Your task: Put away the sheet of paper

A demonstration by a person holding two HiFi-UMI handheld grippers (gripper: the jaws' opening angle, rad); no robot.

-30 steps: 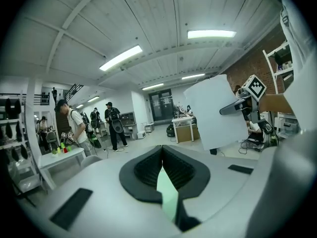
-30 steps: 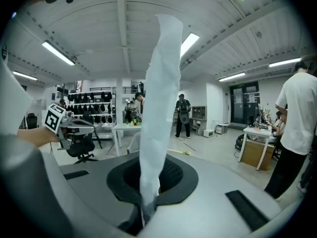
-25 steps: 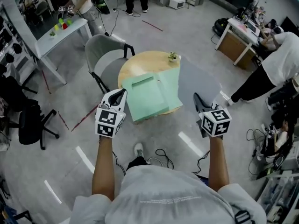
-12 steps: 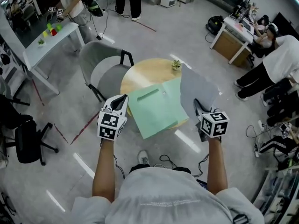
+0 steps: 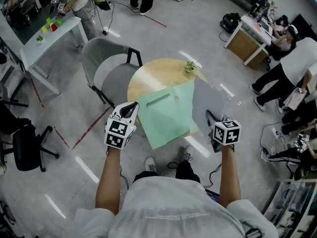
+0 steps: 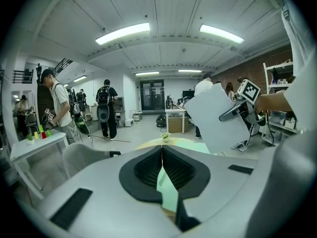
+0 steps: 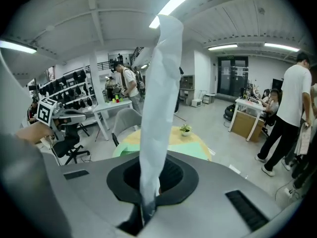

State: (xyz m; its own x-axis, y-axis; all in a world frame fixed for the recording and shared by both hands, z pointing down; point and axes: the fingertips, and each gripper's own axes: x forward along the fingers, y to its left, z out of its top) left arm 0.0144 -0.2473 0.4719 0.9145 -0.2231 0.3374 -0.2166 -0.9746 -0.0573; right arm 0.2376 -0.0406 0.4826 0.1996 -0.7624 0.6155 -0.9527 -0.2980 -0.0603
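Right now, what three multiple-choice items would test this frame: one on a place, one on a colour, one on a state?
1. Where is the plant? A in a basket; B at the round table's far edge; C on a stool.
2. The folder is: A green; B red; C black.
3. The right tool is: A open, empty; B out of sight; C shut on the sheet of paper.
Key: B, it stands by the far rim; A, pale green throughout; C, the sheet rises from its closed jaws.
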